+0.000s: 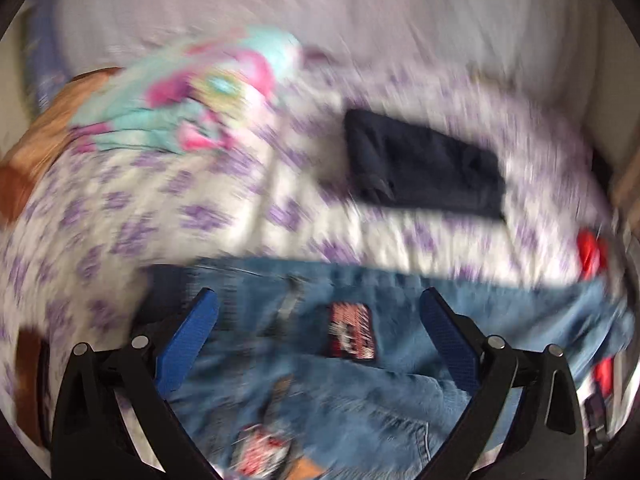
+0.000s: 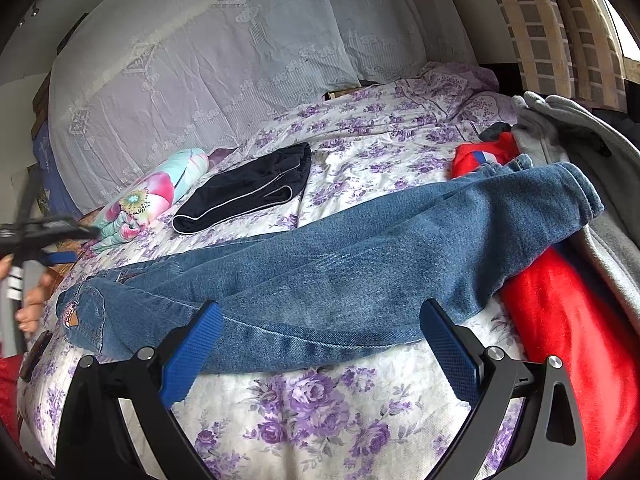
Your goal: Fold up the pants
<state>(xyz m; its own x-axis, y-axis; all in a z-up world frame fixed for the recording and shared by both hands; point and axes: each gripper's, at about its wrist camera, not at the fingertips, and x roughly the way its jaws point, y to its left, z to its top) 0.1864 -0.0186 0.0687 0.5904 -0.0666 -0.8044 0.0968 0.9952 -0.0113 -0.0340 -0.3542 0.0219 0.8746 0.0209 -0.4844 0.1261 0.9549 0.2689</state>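
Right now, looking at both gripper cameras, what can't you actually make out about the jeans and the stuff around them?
- Left wrist view: motion blur smears everything; the patch on the jeans cannot be read.
- Right wrist view: the jeans' waist end is small and foreshortened, so its patch is unreadable.
- Right wrist view: the red garment and grey garment are cut off by the lens edge.
- Right wrist view: the left gripper is blurred at the frame edge.

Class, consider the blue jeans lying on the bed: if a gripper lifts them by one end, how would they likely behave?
The jeans would probably droop, since they already sag over the bed and the red cloth. Thick denim suggests some weight. The rough weave likely won't slip.
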